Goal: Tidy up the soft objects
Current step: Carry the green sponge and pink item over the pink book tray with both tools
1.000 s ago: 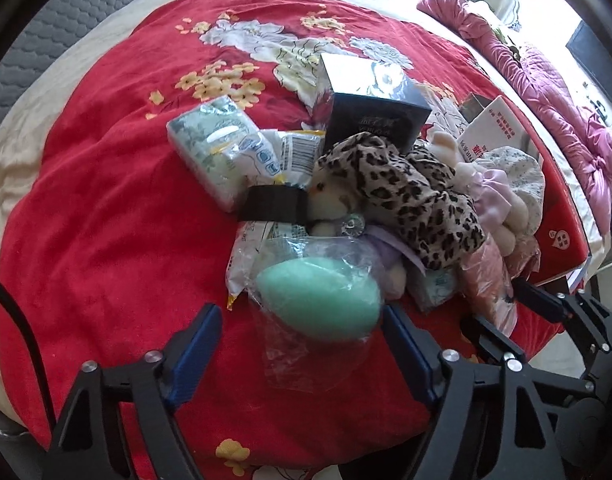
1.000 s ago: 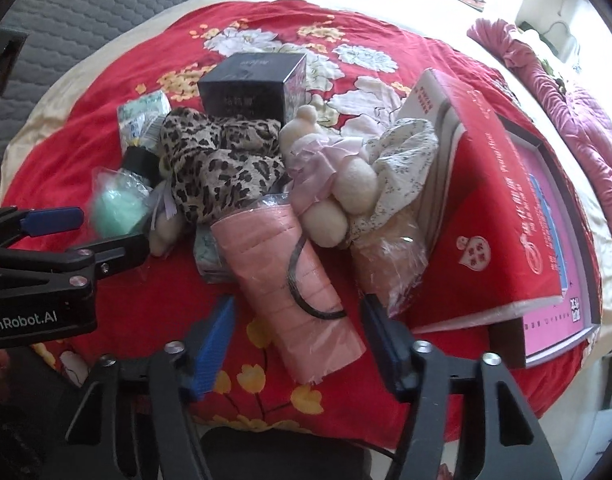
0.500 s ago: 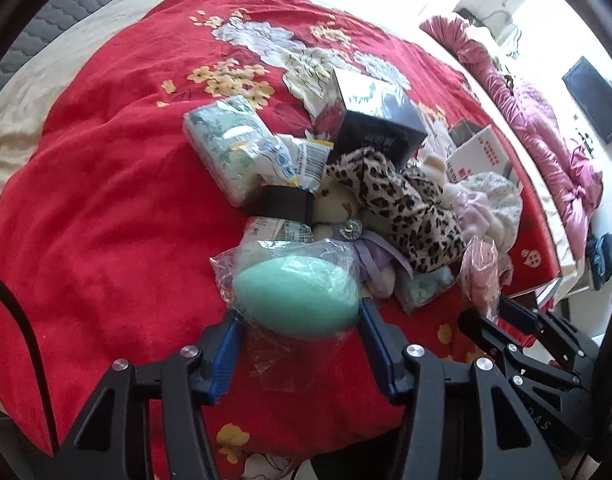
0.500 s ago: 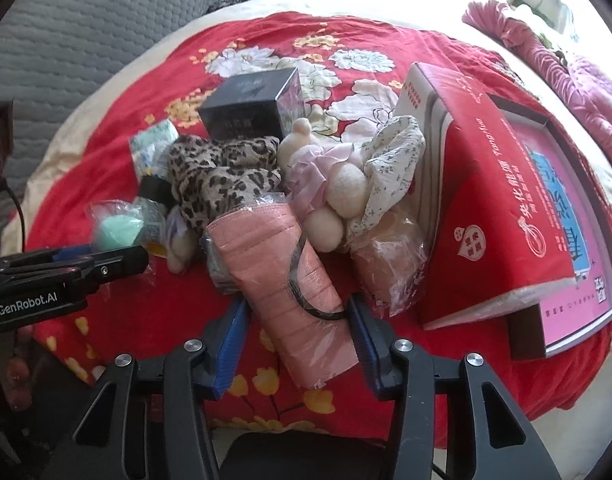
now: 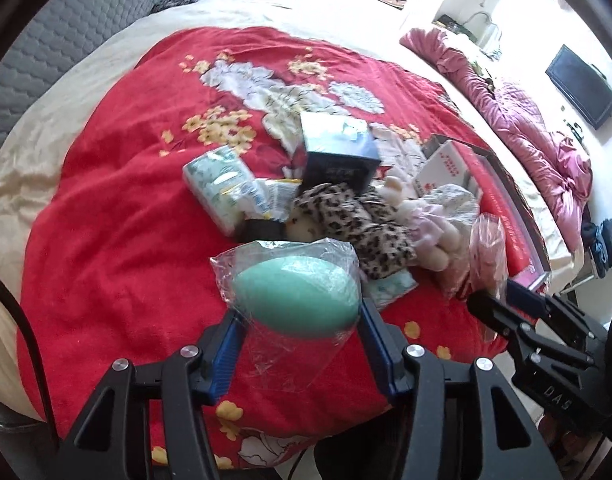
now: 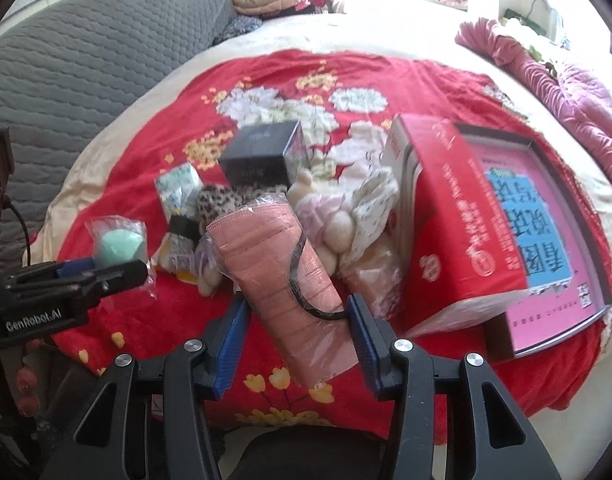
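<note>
The left gripper (image 5: 298, 320) is closed about halfway on a green sponge (image 5: 294, 298) wrapped in a clear bag; both blue pads are pressed against the bag's sides, low centre of the left view. The sponge is held clear of the red blanket (image 5: 118, 216), and the bag's loose tail is seen hanging below the jaws. In the right view the same sponge (image 6: 118, 246) is shown at the left edge, partly covered by the left gripper's black finger (image 6: 106, 276).

The right gripper (image 6: 298, 336) is likewise closed partway on a pink pack (image 6: 282, 280) in clear film, its pads set against the pack's lower sides. A black loop (image 6: 302, 280) is seen on the pack; whether it lies inside the film cannot be told. The pack's top end hides part of the pile behind it. In the left view only a glare-washed slice of this pack (image 5: 488, 256) is made out at the right, above the right gripper (image 5: 506, 300).

Beyond the jaws a heap is left on the blanket: a leopard cloth (image 5: 358, 220), a pale plush toy (image 6: 330, 220) half buried, a tissue pack (image 5: 222, 184) and a dark box (image 5: 338, 152). Smaller packets under the cloth are too covered to be named. At the right of the right view a red box (image 6: 458, 232) is leaned on a tray (image 6: 558, 240), whose far corner is lost in blur.
</note>
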A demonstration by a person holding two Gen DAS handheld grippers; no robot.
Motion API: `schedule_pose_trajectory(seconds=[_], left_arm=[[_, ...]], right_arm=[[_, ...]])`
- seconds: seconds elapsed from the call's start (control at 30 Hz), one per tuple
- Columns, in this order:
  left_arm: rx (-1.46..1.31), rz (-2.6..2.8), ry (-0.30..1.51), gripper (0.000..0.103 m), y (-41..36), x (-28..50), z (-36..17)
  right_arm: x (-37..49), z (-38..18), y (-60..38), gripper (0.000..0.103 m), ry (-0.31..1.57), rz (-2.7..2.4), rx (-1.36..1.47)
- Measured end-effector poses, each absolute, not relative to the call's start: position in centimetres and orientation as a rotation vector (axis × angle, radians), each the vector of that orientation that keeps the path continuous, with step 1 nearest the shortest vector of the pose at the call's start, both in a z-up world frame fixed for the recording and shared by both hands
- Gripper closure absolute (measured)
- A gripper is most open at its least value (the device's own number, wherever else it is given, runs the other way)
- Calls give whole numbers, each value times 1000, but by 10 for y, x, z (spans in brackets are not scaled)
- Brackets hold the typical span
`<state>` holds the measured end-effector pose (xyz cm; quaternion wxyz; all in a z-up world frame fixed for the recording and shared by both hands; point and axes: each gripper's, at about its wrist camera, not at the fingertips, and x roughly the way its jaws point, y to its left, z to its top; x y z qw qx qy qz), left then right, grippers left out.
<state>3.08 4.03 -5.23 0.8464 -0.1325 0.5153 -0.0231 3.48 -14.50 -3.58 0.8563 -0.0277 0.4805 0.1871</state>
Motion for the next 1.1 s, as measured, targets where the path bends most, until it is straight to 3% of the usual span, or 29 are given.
schedule_pose_trajectory(seconds=[0.7, 1.1], left_arm=[[-76, -243, 983, 47, -91, 58, 31], [50, -380, 964, 47, -192, 94, 48]], right_arm=[[45, 50, -264, 52, 834, 182, 45], [63, 55, -360, 52, 802, 16, 167]])
